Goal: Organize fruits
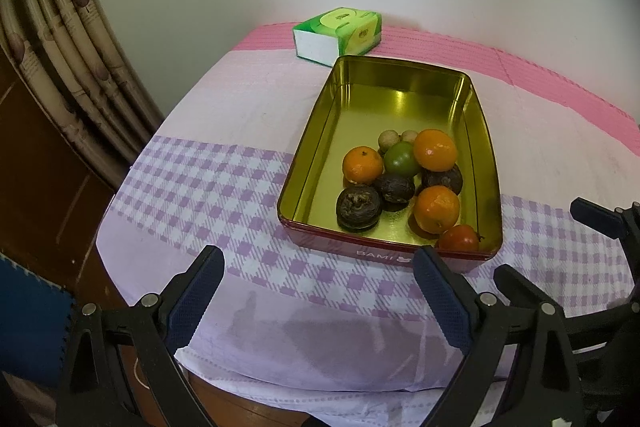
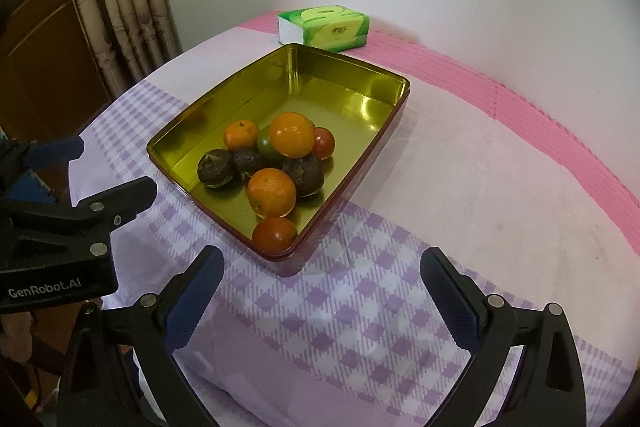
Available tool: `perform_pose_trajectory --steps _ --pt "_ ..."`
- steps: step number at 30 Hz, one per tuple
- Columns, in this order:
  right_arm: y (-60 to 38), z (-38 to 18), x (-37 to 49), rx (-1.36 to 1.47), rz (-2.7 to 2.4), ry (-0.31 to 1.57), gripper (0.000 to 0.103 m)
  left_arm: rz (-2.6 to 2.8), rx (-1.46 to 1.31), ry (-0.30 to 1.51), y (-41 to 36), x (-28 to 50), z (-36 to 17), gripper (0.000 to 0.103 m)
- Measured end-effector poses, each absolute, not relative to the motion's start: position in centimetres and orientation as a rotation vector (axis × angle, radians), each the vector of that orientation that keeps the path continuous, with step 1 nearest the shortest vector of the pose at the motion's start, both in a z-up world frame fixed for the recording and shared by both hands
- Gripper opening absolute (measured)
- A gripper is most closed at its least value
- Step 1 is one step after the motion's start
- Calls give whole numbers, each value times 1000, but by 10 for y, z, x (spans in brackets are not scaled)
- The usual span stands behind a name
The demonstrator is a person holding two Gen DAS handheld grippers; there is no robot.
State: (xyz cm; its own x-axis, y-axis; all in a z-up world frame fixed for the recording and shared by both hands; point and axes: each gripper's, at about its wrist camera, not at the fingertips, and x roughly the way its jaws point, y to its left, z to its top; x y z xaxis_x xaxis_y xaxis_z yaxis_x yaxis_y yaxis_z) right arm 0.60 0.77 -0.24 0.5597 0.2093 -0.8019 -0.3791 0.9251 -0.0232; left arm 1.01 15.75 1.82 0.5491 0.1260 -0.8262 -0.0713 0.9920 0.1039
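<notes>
Fruits (image 1: 400,179) heaped in tin (image 1: 316,131); both grippers empty, jaws apart.

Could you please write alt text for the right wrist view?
A gold tin holds oranges, dark fruits and tomatoes on a checked cloth. The open right gripper hovers before it, empty.

In the right wrist view the oranges (image 2: 291,135) hide most of the green fruit (image 2: 265,143), and the near red fruit (image 1: 459,238) sits half behind the tin's rim (image 1: 384,247).
</notes>
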Motion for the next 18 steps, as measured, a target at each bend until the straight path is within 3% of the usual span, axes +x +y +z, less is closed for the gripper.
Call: perform_pose_trajectory --steps 18 --pt "8 -8 4 -199 356 925 98 94 84 972 152 8 20 94"
